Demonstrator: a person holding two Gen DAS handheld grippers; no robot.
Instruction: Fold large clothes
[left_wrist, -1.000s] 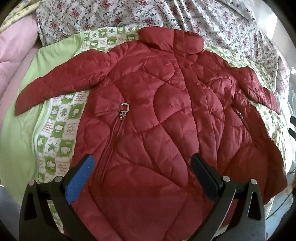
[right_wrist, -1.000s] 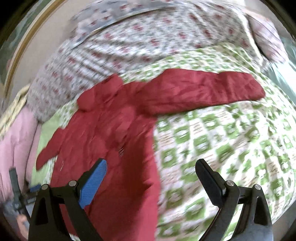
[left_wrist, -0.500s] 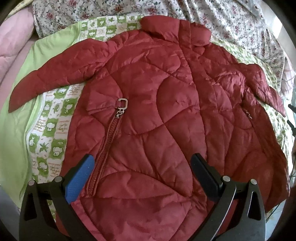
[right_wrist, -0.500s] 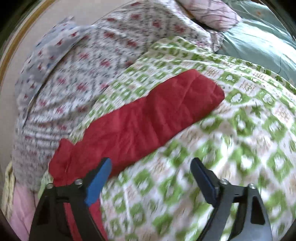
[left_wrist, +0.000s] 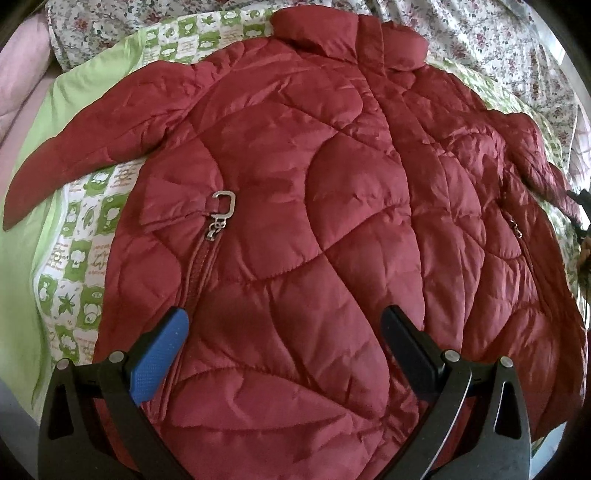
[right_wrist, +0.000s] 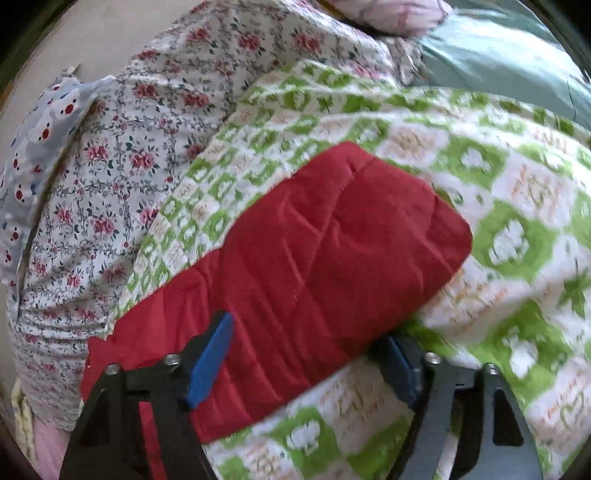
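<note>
The red jacket (left_wrist: 295, 221) lies flat on the quilt (right_wrist: 498, 240); left gripper (left_wrist: 284, 343) hovers wide open, empty, while right gripper (right_wrist: 310, 354) straddles the sleeve (right_wrist: 332, 251), unclosed, apparently about to pinch and fold inward

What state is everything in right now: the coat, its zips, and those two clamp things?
Red jacket: spread flat, front up, unfolded.
Pocket zipper: closed, pull at top.
Right sleeve: stretched out flat on the green-checked quilt.
Left gripper: open, above the jacket's lower front.
Right gripper: open, straddling the sleeve.
</note>
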